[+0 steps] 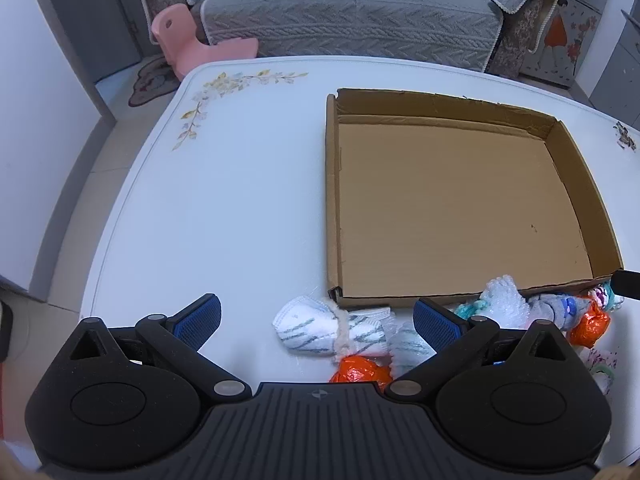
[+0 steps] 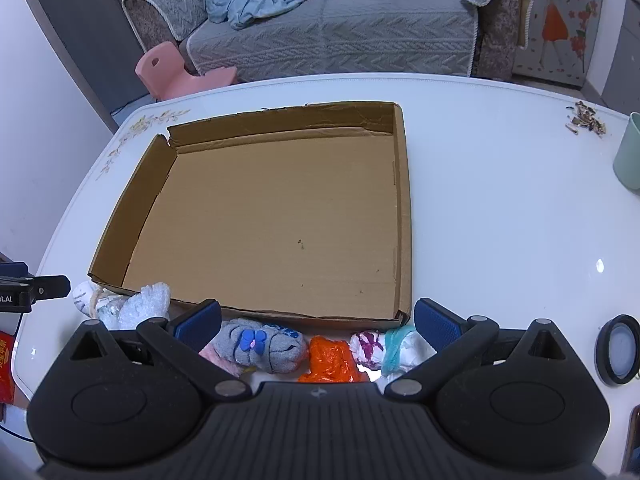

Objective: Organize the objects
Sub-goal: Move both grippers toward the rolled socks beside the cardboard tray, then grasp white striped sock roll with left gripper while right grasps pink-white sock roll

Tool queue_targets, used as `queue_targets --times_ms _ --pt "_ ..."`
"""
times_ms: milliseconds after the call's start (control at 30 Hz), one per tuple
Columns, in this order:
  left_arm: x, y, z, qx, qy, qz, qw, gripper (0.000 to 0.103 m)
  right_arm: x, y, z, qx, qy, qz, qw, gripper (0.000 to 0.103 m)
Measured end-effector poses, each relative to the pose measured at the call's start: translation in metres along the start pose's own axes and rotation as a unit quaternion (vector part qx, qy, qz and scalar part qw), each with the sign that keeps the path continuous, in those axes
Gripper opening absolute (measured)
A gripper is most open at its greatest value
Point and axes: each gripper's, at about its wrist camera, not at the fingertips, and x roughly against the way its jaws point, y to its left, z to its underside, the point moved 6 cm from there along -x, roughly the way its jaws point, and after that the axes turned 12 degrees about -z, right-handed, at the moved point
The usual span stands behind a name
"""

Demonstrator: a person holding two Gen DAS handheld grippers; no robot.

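A shallow cardboard tray [image 1: 331, 200] [image 2: 404, 208] lies empty on the white table. Rolled sock bundles lie along its near edge. In the left wrist view a white grey-striped bundle [image 1: 316, 330] and an orange bundle [image 1: 358, 370] sit between the spread fingers of my left gripper [image 1: 318, 318], which is open above them. A fluffy white bundle [image 1: 502, 298] lies further right. In the right wrist view a grey bundle with a blue flower [image 2: 262, 346], an orange bundle [image 2: 332, 360] and a white-purple-teal bundle [image 2: 384, 346] lie between the fingers of my open right gripper [image 2: 318, 318].
A mint cup [image 2: 628, 156], a scatter of seed shells [image 2: 586, 120] and a round black-rimmed lid [image 2: 618, 354] are on the table's right side. A grey sofa [image 1: 352, 12] and a pink stool [image 1: 188, 36] stand beyond the table. Floral print marks the table corner [image 1: 208, 100].
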Motion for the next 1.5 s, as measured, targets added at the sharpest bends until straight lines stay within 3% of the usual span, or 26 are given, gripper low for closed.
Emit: queue_targets --times_ms 367,467,800,1133,1200,1333,1500 --pt "-0.03 0.03 0.005 -0.012 0.026 -0.011 0.9995 0.102 -0.005 -0.029 0.009 -0.046 0.025 0.023 0.998 0.103" --pt "-0.04 0.038 0.012 0.006 0.045 0.008 0.9989 0.102 -0.006 -0.042 0.01 -0.06 0.032 0.04 0.997 0.102" --pt "-0.05 0.001 0.018 -0.035 0.037 0.055 0.9972 0.102 -0.019 -0.05 0.019 -0.075 0.052 0.064 0.994 0.102" --pt "-0.076 -0.02 0.018 -0.033 0.051 0.058 0.9965 0.102 -0.038 -0.049 0.022 -0.067 0.079 0.068 0.992 0.102" --pt "-0.08 -0.021 0.021 -0.035 0.055 0.059 0.9962 0.102 -0.038 -0.048 0.022 -0.067 0.078 0.065 0.993 0.097" --pt "-0.09 -0.018 0.025 -0.023 0.068 0.069 0.995 0.095 -0.035 -0.048 0.021 -0.083 0.073 0.034 0.993 0.071" --pt "-0.084 -0.02 0.028 -0.048 0.057 0.059 0.9954 0.085 -0.027 -0.05 0.022 -0.094 0.067 0.023 0.993 0.064"
